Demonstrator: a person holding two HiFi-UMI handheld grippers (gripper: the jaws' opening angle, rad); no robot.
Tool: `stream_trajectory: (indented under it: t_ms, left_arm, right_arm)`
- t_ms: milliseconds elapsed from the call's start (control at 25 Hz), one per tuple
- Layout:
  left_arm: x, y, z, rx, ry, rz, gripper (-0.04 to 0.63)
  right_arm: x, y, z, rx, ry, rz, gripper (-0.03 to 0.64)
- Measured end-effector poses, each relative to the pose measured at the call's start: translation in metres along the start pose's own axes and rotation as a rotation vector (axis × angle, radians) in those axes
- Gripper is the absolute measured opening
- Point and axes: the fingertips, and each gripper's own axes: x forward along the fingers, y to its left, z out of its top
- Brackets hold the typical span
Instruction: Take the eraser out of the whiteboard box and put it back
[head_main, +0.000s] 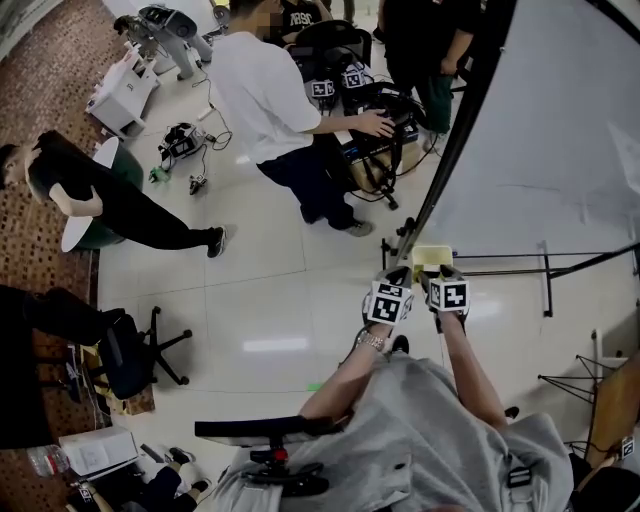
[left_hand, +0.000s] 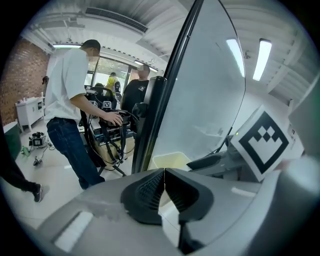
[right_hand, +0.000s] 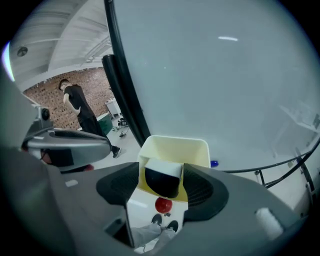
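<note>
In the right gripper view, the eraser, white on top and black below, sits clamped between the pads of my right gripper. It hangs at the front lip of the pale yellow whiteboard box. The box is fixed at the lower left corner of the whiteboard. My left gripper is shut with its pads touching and nothing between them. It is just left of the box. From the head view both grippers, left and right, are side by side just below the box.
The whiteboard's black frame post and stand legs run beside the box. A person in a white shirt works at a cart beyond. An office chair stands at the left. A blue dot sits on the board.
</note>
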Motion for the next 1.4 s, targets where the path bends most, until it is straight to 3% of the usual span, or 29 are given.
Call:
stream_trajectory:
  t_ms: [200,240,280,320,600,880,1040,1200,1400]
  left_arm:
    - [-0.001,-0.013,-0.010,-0.001,0.009,-0.030,0.006]
    - [0.000,-0.016,-0.012,-0.003,0.011,-0.037,0.006]
    - [0.002,-0.020,-0.015,-0.006,0.013,-0.043,0.003]
    - [0.003,-0.024,-0.018,-0.009,0.015,-0.049,0.004]
    - [-0.005,-0.054,-0.038,0.005,0.013,-0.028,0.003]
    - [-0.042,-0.080,-0.062,-0.040,-0.039,0.084,0.004]
    - [-0.054,-0.125,-0.100,-0.052,-0.065,0.125,0.003]
    - [-0.059,-0.173,-0.138,-0.019,-0.010,0.118,0.003]
    - [-0.070,-0.183,-0.128,0.004,-0.027,0.119,0.003]
  right_arm:
    - [-0.017,-0.002,0.011,-0.016,-0.068,-0.052,0.280]
    - [-0.023,-0.002,0.015,-0.019,-0.097,-0.068,0.239]
    - [-0.029,-0.003,0.018,-0.021,-0.129,-0.081,0.064]
    - [-0.035,-0.002,0.021,-0.018,-0.154,-0.078,0.003]
    - [-0.059,0.011,-0.004,-0.012,-0.189,0.008,0.003]
    - [-0.093,0.052,-0.061,-0.066,-0.177,0.151,0.003]
    - [-0.128,0.046,-0.106,-0.081,-0.170,0.183,0.003]
    - [-0.149,0.027,-0.156,-0.042,-0.116,0.213,0.003]
    - [-0.167,0.031,-0.154,-0.016,-0.162,0.265,0.003]
